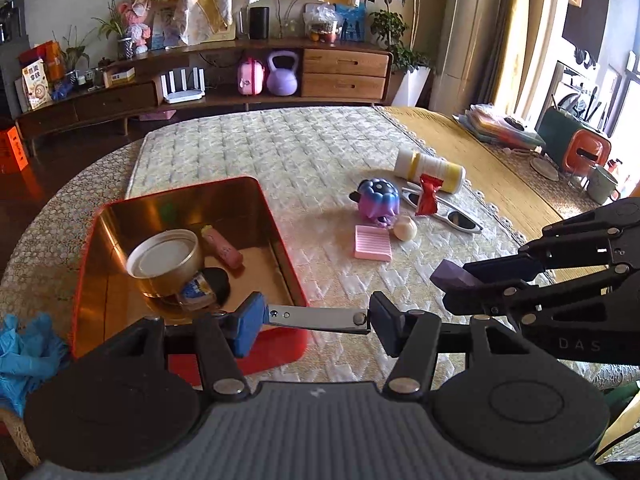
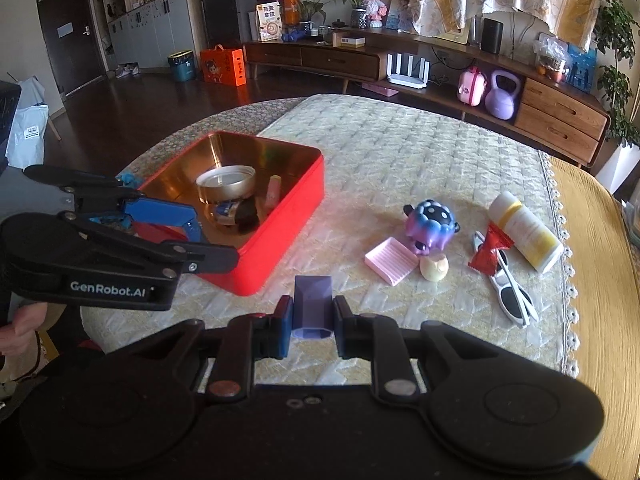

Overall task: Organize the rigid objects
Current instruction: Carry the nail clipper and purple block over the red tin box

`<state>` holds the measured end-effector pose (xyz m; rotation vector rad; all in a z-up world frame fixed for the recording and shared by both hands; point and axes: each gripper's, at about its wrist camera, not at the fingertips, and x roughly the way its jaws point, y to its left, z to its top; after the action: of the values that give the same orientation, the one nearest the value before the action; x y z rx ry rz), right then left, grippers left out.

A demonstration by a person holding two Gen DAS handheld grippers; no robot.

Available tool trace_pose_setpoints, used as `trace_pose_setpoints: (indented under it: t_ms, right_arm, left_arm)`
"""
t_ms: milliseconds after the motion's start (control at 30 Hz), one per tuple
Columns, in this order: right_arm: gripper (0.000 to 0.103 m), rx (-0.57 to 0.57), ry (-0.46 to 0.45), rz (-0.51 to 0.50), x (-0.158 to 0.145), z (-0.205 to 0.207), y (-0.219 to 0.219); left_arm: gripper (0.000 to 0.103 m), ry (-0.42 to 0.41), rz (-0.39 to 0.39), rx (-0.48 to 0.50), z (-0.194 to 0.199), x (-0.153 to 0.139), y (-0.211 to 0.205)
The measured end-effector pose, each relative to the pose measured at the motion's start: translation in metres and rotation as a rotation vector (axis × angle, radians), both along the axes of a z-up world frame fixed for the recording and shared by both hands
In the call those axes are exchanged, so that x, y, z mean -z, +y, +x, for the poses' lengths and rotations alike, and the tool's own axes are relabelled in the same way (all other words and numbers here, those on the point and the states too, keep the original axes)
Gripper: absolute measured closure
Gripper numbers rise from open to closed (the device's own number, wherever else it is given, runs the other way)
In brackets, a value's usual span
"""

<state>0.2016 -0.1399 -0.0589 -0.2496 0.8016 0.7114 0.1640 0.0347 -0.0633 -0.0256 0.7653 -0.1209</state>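
The red rectangular metal tin [image 2: 280,232] had a glossy, gold-mirrored inside, and the round gold can [image 1: 166,266] in it looked like polished metal with a matt pale lid. The cream quilted cloth mat [image 2: 400,152] was soft and textured. The pink ribbed tray [image 1: 373,243] looked like matt plastic. The red candy wrapper [image 1: 428,194] shone like foil. The slim metal bar [image 1: 320,318] gleamed, smooth. The purple faceted block [image 2: 312,308] looked like matt plastic.
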Motion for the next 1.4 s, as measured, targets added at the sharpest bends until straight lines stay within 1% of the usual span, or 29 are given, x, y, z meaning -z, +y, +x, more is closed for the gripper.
trace_pose_setpoints:
  t_ms: [200, 400, 567, 733, 833, 1033, 1167, 1300, 1400]
  right_arm:
    - [0.083, -0.036, -0.022, 0.005, -0.012, 0.001, 0.025]
    - [0.083, -0.061, -0.043, 0.005, -0.019, 0.009, 0.052]
    - [0.083, -0.079, -0.049, -0.005, -0.020, 0.021, 0.075]
    - [0.083, -0.084, -0.052, -0.021, -0.016, 0.039, 0.098]
    - [0.083, -0.082, -0.052, -0.039, -0.011, 0.053, 0.113]
    - [0.083, -0.079, -0.012, -0.072, 0.007, 0.079, 0.134]
    - [0.083, -0.088, 0.043, -0.085, 0.018, 0.093, 0.150]
    - [0.083, -0.103, 0.068, -0.135, 0.030, 0.101, 0.162]
    - [0.083, -0.123, 0.068, -0.159, 0.038, 0.101, 0.169]
  left_arm:
    - [0.046, -0.020, 0.000, -0.051, 0.001, -0.007, 0.025]
    - [0.046, -0.021, 0.016, -0.095, 0.003, -0.006, 0.050]
    - [0.046, 0.004, 0.016, -0.135, 0.010, 0.002, 0.070]
    - [0.045, 0.057, -0.008, -0.167, 0.025, 0.015, 0.088]
    - [0.046, 0.076, -0.005, -0.188, 0.035, 0.021, 0.094]
    - [0.046, 0.098, 0.011, -0.189, 0.050, 0.031, 0.096]
    - [0.046, 0.120, 0.008, -0.188, 0.057, 0.039, 0.097]
    - [0.046, 0.141, 0.010, -0.193, 0.060, 0.048, 0.098]
    - [0.046, 0.151, 0.012, -0.195, 0.062, 0.053, 0.099]
